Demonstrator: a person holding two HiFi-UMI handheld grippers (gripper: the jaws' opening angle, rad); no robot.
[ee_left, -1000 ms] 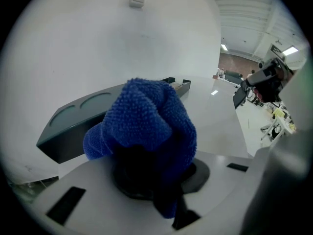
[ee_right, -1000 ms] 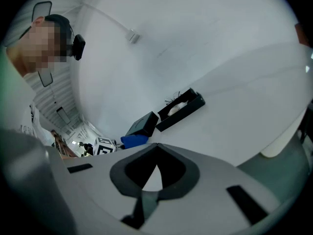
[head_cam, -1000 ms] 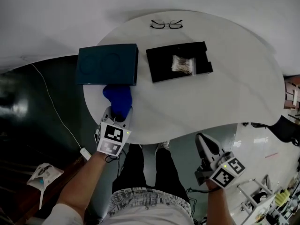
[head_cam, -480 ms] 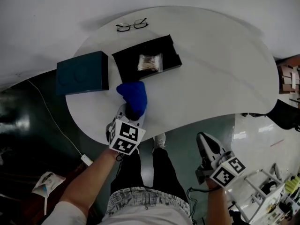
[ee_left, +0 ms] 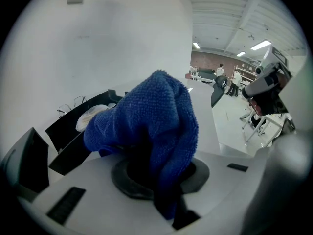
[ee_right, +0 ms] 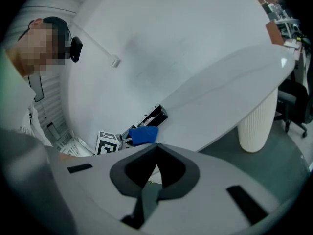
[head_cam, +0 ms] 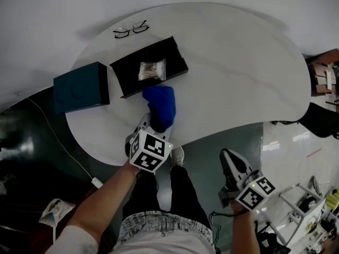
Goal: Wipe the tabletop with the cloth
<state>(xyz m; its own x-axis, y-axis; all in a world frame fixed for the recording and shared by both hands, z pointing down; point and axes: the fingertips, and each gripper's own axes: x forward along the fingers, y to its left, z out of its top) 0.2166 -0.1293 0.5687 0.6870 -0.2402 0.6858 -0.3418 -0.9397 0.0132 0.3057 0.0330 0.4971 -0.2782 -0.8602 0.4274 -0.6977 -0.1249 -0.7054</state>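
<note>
The left gripper (head_cam: 152, 131) is clamping the blue cloth (head_cam: 160, 106) between its jaws; in the left gripper view the cloth (ee_left: 151, 121) is bunching up over the jaws and filling the gap between them, so the left gripper (ee_left: 161, 180) is gripping it firmly; the cloth is resting on the white tabletop (head_cam: 238, 73) near its front edge, just below the black tray (head_cam: 172, 57) and close to its lower rim; a pale packet (head_cam: 151, 69) is lying inside the tray; a teal box (head_cam: 80, 87) is sitting to the tray's left, and a pair of glasses (head_cam: 131, 29) is lying beyond it near the far edge; the right gripper (head_cam: 229, 160) is hanging off the table over the floor beside the person's leg; its jaws are pressing together with nothing between them (ee_right: 155, 175).
</note>
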